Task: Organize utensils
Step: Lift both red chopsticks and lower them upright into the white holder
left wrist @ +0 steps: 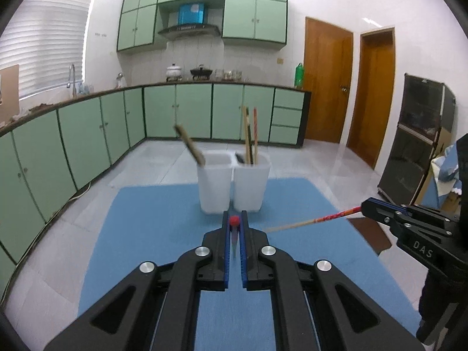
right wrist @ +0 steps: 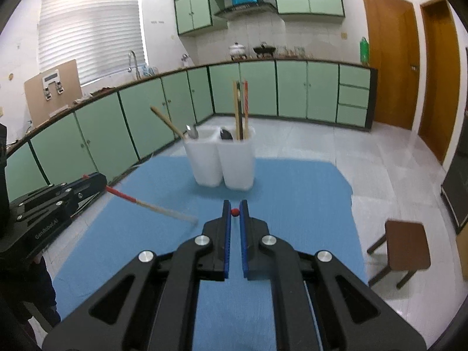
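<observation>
Over blue mat (left wrist: 163, 204) — both grippers (left wrist: 235, 215) clamp chopsticks (right wrist: 152, 204).

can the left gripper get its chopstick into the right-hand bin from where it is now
Probably yes. The left gripper, shut on a chopstick, faces the right-hand bin with only bare blue mat between. The right gripper stays off to the side.
</observation>
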`<state>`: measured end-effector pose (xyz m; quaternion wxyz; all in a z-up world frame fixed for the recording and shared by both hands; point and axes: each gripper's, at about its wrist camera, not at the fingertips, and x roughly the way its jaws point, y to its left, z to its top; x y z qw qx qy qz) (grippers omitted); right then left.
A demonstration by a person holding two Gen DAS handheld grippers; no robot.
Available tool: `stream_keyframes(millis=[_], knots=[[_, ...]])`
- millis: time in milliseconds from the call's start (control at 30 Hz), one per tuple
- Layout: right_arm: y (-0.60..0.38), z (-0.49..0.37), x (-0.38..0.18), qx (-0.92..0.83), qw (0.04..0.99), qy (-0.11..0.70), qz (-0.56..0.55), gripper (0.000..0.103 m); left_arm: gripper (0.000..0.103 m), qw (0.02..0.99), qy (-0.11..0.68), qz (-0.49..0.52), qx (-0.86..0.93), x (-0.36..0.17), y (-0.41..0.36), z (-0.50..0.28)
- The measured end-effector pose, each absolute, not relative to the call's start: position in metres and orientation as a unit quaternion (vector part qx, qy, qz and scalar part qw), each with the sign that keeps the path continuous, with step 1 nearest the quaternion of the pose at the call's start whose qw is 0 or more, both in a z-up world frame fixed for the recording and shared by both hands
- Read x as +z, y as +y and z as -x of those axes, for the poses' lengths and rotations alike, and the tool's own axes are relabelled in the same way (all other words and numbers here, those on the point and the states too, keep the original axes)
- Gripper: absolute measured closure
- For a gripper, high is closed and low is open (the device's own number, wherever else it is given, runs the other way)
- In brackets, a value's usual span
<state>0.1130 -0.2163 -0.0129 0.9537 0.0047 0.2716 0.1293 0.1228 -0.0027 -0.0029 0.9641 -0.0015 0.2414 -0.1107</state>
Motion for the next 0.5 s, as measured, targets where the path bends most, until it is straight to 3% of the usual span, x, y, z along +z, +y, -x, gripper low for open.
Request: stream_keyframes(millis=[500], knots=[[-0.197,-0.171,0.062,0.198,0.941,0.274,0.006,0.098,0.097,0.964,0.217,0.003,-0.156,0.042,-0.007,-0.160]])
